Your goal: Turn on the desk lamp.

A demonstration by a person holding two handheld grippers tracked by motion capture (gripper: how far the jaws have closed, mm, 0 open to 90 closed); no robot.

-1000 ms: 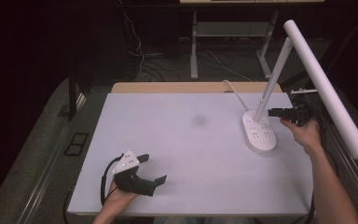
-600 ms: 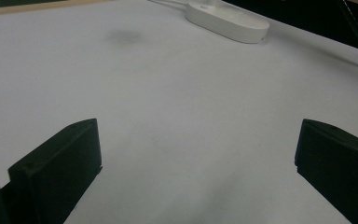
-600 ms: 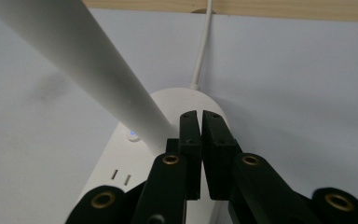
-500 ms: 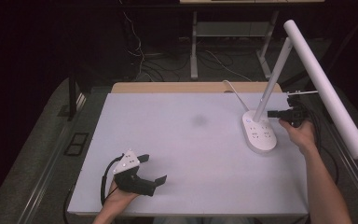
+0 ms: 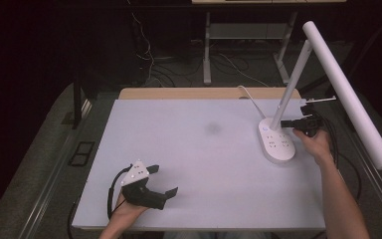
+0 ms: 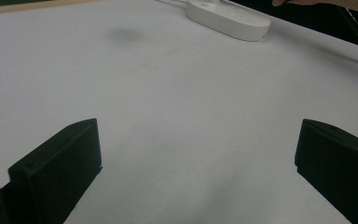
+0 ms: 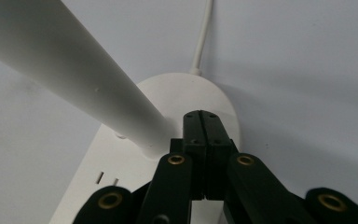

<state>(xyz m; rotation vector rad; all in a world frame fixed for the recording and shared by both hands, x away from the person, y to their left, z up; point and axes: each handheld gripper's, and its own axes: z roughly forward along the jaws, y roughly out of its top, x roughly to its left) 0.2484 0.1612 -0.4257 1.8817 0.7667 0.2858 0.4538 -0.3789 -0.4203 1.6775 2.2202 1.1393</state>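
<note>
Between your left gripper's (image 5: 161,181) black jaws, which stand wide apart, lies only bare white table (image 6: 182,116). Farther ahead, your right gripper (image 7: 204,122) has its jaws pressed fully together, holding nothing, their tips just beside the desk lamp's (image 5: 277,141) tilted stem, above its oval base.

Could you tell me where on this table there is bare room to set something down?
Bare: the table middle, between left gripper and lamp base, and the far-left corner. Crowded: right side, with lamp, its cable and shut right gripper.
</note>
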